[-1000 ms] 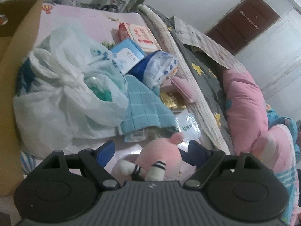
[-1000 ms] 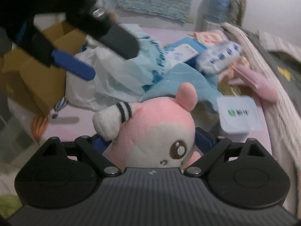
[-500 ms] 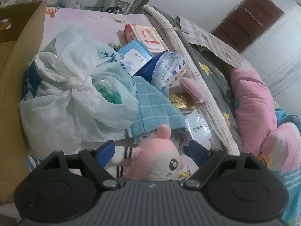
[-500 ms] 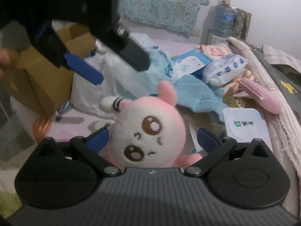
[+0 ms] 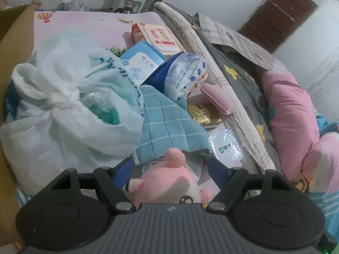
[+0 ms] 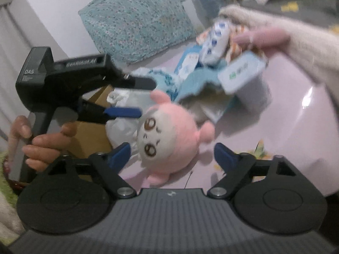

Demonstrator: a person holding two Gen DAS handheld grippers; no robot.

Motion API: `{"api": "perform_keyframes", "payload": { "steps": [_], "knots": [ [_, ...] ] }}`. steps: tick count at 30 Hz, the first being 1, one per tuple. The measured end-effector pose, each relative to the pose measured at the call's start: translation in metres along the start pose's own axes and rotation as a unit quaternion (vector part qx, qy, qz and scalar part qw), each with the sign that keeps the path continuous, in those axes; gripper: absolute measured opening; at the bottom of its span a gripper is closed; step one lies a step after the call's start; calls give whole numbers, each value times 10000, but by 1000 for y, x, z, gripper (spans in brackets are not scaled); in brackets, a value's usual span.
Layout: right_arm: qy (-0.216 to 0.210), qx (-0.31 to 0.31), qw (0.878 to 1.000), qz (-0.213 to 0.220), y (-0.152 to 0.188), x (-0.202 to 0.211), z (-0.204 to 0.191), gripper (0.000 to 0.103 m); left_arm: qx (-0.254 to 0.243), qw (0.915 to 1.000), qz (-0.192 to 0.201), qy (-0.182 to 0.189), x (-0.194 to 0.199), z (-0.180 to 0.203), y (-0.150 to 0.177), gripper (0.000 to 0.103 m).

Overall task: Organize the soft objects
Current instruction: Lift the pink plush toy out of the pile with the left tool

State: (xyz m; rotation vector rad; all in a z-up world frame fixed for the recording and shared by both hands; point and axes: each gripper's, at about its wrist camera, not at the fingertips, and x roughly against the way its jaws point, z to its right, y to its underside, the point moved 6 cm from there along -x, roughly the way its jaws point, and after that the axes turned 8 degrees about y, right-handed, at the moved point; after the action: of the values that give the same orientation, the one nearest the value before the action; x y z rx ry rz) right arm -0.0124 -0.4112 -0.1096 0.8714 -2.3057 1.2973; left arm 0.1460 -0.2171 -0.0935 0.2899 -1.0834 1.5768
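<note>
Knotted white plastic bag on bed, teal contents inside, beside cardboard box. Pink plush toy lies on bed sheet between pads of both tools. Left tool closing, pads clear of plush. Right tool closing, not gripping. Lettering "DAS" on left tool body.

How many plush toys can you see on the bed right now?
1. The pink plush toy lies on the pink sheet between the right tongs, beside the white plastic bag. More could be buried under the clutter.
</note>
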Motion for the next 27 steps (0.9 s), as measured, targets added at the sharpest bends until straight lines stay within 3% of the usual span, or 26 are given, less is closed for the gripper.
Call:
{"api": "perform_keyframes", "payload": {
  "steps": [7,12,27],
  "knots": [
    [53,-147,9990,-415,17,-30,-3,55,34,9996,-268,4,-22,-2,6,77],
    [-3,-185,9993,-337,13,-29,-1,51,105,9991,-404,-17,-26,-6,12,77],
    [377,-455,9982,36,-6,-16,41,52,326,9946,-829,525,-21,-5,39,80]
  ]
}}
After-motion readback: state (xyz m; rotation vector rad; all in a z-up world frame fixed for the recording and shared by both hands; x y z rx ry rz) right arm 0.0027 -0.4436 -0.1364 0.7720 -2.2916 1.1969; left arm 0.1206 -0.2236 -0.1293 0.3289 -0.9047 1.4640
